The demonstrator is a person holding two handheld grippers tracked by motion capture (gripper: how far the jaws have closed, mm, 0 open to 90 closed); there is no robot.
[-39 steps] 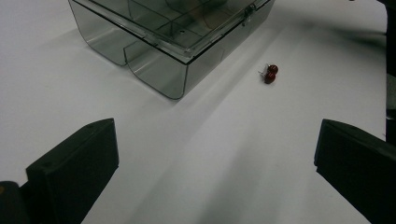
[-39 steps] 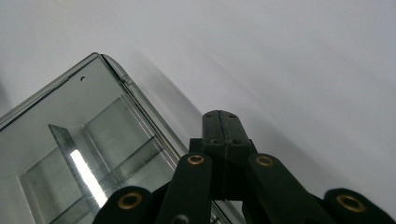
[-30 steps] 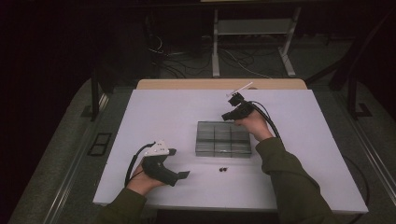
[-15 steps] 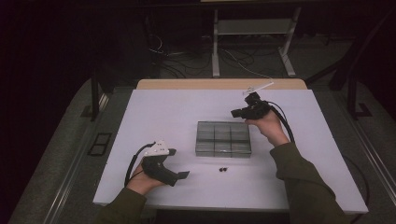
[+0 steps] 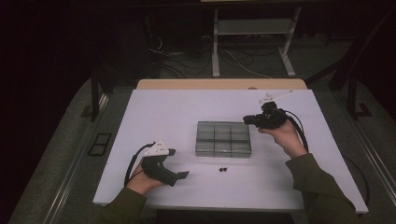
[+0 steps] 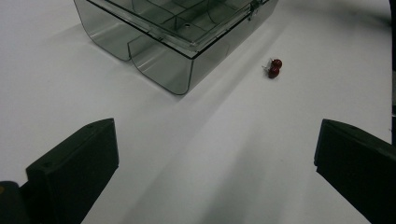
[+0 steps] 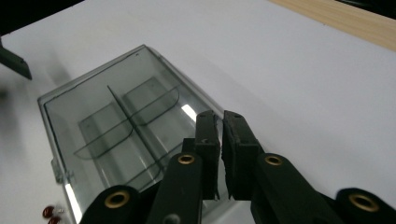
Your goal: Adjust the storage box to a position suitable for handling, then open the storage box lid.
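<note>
A clear lidded compartment box (image 5: 223, 139) lies shut in the middle of the white table. Two small red beads (image 5: 223, 169) rest just in front of it. My left gripper (image 5: 183, 175) lies low at the front left, pointing toward the beads. Its jaws stand wide open around bare table (image 6: 217, 135), with the box (image 6: 177, 42) and the beads (image 6: 274, 68) ahead. My right gripper (image 5: 247, 120) hovers at the box's far right corner. Its jaws (image 7: 220, 116) have just been opening and stand a narrow slit apart, with nothing between them, above the box lid (image 7: 116, 116).
The white tabletop (image 5: 163, 116) ends in a wooden strip (image 5: 219, 84) at the far side. Beyond it are floor cables and a metal stand (image 5: 252, 28). Dark floor surrounds the table.
My right hand has moved to the right, from the box's far edge out past its right corner. The left hand and the box have stayed put.
</note>
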